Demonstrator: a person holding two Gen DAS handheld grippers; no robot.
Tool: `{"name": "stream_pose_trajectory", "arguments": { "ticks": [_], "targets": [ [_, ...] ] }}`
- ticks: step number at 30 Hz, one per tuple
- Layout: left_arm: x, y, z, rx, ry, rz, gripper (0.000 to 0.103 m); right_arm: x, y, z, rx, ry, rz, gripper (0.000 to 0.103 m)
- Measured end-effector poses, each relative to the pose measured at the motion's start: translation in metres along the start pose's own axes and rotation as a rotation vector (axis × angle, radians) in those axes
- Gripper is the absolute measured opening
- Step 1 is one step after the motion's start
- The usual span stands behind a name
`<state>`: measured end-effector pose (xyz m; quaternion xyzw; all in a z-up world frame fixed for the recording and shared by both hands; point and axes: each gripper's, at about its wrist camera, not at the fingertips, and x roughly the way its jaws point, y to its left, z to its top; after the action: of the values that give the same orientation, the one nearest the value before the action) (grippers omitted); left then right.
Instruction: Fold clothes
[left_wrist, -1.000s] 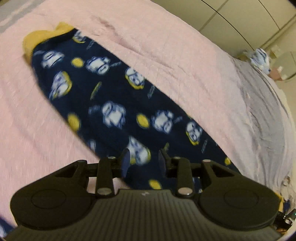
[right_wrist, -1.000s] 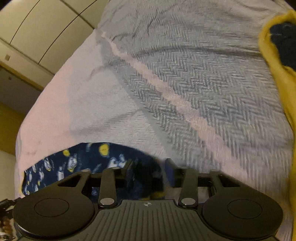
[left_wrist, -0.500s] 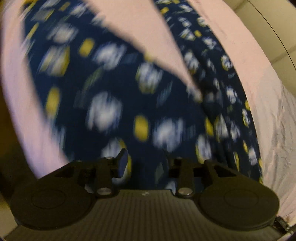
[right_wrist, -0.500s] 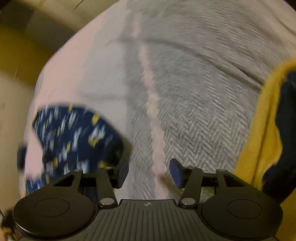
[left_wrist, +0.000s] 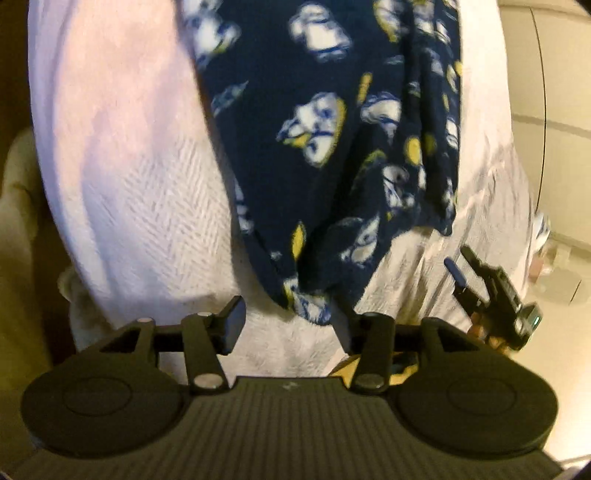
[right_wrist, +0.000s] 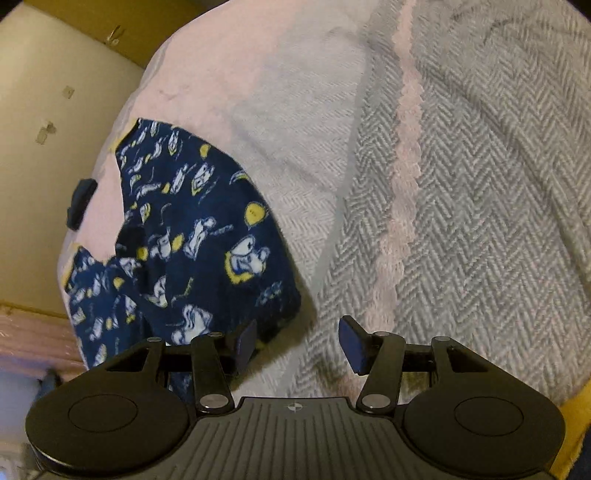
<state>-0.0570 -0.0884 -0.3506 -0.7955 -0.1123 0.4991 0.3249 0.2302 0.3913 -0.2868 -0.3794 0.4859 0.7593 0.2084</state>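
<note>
You are working over a bed (right_wrist: 303, 122) spread with a woven herringbone cover (right_wrist: 480, 206). In the right wrist view the cover is pale pink at the upper left and grey across the right, with a pink scalloped stripe (right_wrist: 404, 166) running down between centre and right. In the left wrist view the cover (left_wrist: 140, 177) fills the left of the frame, pink and slightly rumpled. Directly on it lies a navy fleece garment (left_wrist: 332, 147) printed with white and yellow cartoon figures; it runs from top centre down to lower centre. In the right wrist view the garment (right_wrist: 192, 236) sits at the left, bunched near the bed's edge.
</note>
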Motion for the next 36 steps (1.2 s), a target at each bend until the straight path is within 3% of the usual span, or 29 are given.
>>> {"name": "stream_pose_trajectory", "arguments": {
  "ticks": [5, 8, 9, 10, 11, 12, 15, 17, 19, 22, 23, 25, 27, 30, 33, 34, 36],
  "targets": [
    [0.004, 0.018, 0.004, -0.096, -0.074, -0.105, 0.050, 0.015, -0.011, 0.015, 0.068, -0.024, 0.079, 0.054],
    [0.014, 0.028, 0.005, -0.137, -0.068, -0.082, 0.047, 0.039, -0.012, 0.019, 0.076, 0.014, 0.085, 0.055],
    [0.017, 0.032, 0.004, -0.155, -0.064, -0.089, 0.034, 0.047, -0.009, 0.018, 0.061, 0.028, 0.067, 0.055],
    [0.020, 0.034, 0.002, -0.164, -0.058, -0.101, 0.006, 0.055, -0.006, 0.018, 0.046, 0.042, 0.050, 0.055],
    [0.020, 0.034, -0.001, -0.160, -0.060, -0.114, 0.004, 0.063, -0.003, 0.017, 0.031, 0.055, 0.034, 0.041],
    [0.018, 0.034, -0.004, -0.148, -0.070, -0.132, 0.003, 0.060, 0.004, 0.018, 0.007, 0.037, 0.036, 0.014],
    [-0.018, 0.021, -0.017, 0.012, -0.184, -0.242, 0.003, 0.038, 0.029, 0.020, -0.088, -0.055, 0.080, 0.010],
    [-0.032, 0.012, -0.024, 0.131, -0.165, -0.250, 0.003, 0.008, 0.042, 0.024, -0.153, -0.144, 0.105, 0.009],
    [-0.021, 0.012, -0.027, 0.158, -0.102, -0.204, 0.003, -0.003, 0.028, 0.029, -0.141, -0.165, 0.001, 0.009],
    [-0.006, 0.004, -0.027, 0.183, -0.066, -0.146, 0.003, 0.025, -0.001, 0.030, -0.034, -0.044, -0.148, 0.009],
    [-0.007, -0.001, -0.028, 0.212, -0.076, -0.133, 0.003, 0.027, 0.006, 0.028, -0.076, -0.046, -0.164, 0.009],
    [-0.016, -0.005, -0.032, 0.248, -0.084, -0.139, 0.003, 0.014, 0.020, 0.024, -0.133, -0.131, -0.068, 0.009],
    [-0.020, -0.004, -0.036, 0.269, -0.075, -0.128, 0.003, 0.009, 0.005, 0.025, -0.073, -0.143, -0.078, 0.009],
    [-0.005, 0.004, -0.034, 0.284, -0.044, -0.048, 0.003, 0.033, -0.027, 0.022, 0.011, -0.063, -0.150, 0.009],
    [0.016, 0.013, -0.021, 0.241, -0.021, 0.053, 0.004, 0.056, -0.026, 0.018, 0.030, -0.064, -0.174, 0.009],
    [0.014, 0.011, -0.020, 0.230, -0.020, 0.050, 0.006, 0.058, -0.024, 0.018, 0.057, -0.067, -0.171, 0.009],
    [0.000, 0.006, -0.025, 0.263, -0.028, 0.042, 0.011, 0.052, -0.016, 0.019, 0.051, -0.075, -0.168, 0.024]
  ]
}}
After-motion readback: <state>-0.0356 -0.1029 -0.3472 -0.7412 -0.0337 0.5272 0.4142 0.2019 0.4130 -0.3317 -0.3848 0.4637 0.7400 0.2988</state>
